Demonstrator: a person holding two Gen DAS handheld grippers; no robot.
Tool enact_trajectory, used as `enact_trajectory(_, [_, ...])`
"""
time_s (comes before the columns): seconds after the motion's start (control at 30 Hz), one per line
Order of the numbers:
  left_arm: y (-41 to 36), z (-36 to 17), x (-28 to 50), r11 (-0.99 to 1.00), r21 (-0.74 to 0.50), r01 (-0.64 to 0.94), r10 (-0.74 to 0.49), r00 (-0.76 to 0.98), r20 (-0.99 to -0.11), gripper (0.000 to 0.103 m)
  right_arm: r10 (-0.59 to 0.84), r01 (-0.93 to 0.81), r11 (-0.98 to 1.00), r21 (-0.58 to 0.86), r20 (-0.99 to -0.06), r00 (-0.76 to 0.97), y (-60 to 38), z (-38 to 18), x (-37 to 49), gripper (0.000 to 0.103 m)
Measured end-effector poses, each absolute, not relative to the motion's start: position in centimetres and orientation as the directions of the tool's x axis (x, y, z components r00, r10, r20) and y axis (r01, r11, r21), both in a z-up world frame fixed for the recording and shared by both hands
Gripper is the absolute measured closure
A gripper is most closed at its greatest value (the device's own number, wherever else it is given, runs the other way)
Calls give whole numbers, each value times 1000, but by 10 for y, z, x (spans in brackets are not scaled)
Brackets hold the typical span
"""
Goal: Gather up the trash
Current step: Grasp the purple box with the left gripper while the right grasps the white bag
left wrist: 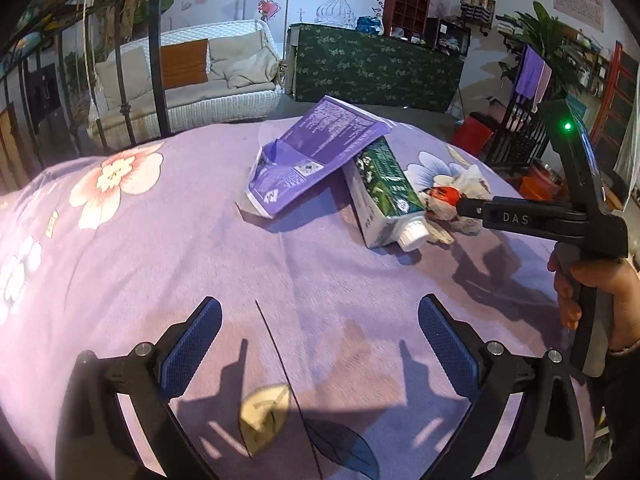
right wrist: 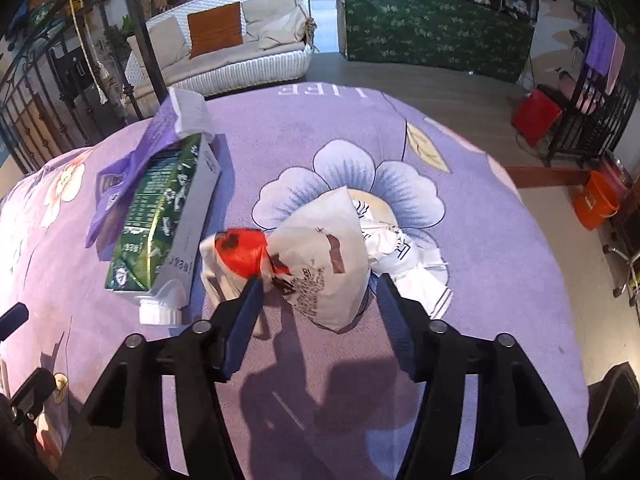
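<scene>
The crumpled paper bag (right wrist: 320, 264) looks light, soft and squishy, so it should squash when pinched. The fat middle looks like the best spot to grab. It lies on the purple blanket (right wrist: 500, 280), right between the 2 fingers of the right gripper (right wrist: 320, 292). That gripper is partly open, with its fingers on both sides of the bag, not squeezing yet. Just to its left lies a green carton (right wrist: 160, 216), under a purple wrapper (left wrist: 308, 152). The left gripper (left wrist: 320, 320) hangs wide open and holds nothing.
</scene>
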State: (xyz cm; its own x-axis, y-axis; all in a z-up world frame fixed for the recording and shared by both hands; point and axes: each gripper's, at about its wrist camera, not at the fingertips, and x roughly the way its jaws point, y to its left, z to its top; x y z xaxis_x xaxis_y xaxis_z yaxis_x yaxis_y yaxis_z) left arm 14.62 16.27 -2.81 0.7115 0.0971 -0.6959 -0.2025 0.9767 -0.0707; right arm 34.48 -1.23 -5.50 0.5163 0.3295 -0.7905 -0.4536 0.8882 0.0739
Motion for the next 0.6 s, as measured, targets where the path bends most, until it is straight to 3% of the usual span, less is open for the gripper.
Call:
enact_trajectory(0.03, [164, -28, 149, 978, -61, -201, 103, 711, -696, 6, 329, -453, 888, 76, -793, 512, -10, -57, 346, 56])
enact_trajectory(0.1, [167, -28, 158, 979, -38, -199, 117, 709, -696, 6, 334, -455, 886, 84, -797, 503, -9, -59, 348, 79])
enact_trajectory(0.2, [170, -27, 171, 981, 4, -196, 144, 704, -696, 6, 358, -465, 879, 106, -791, 496, -12, -57, 344, 92])
enact_trajectory(0.5, [181, -34, 216, 971, 145, -190, 237, 694, -680, 10, 402, -496, 861, 117, -753, 520, -20, -41, 315, 98])
enact_trajectory(0.6, [182, -44, 235, 962, 200, -185, 273, 671, -690, 18, 416, -494, 859, 133, -745, 522, -27, -36, 308, 98])
